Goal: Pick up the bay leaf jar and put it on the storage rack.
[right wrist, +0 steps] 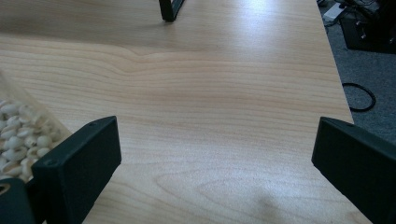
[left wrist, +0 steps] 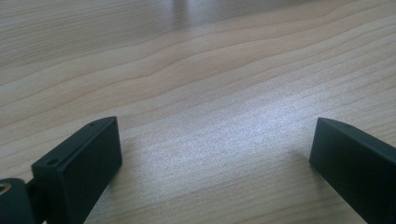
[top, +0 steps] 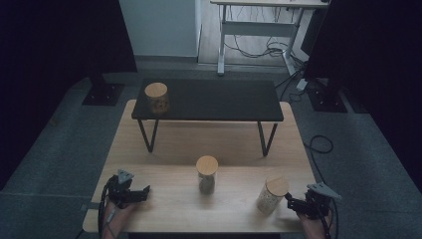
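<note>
Three jars with wooden lids sit before us. One jar of pale seeds (top: 271,195) stands at the near right of the wooden table (top: 169,144), just beside our right gripper (top: 293,203), whose jaws are spread wide with nothing between them; in the right gripper view the seeds (right wrist: 18,135) show just beyond its left jaw. A second jar with dark contents (top: 206,174) stands near the table's middle. The third jar (top: 157,98) rests on the left end of the small black shelf (top: 219,99) standing on the table's far half. Our left gripper (top: 142,191) lies at the near left, jaws apart over bare wood.
</note>
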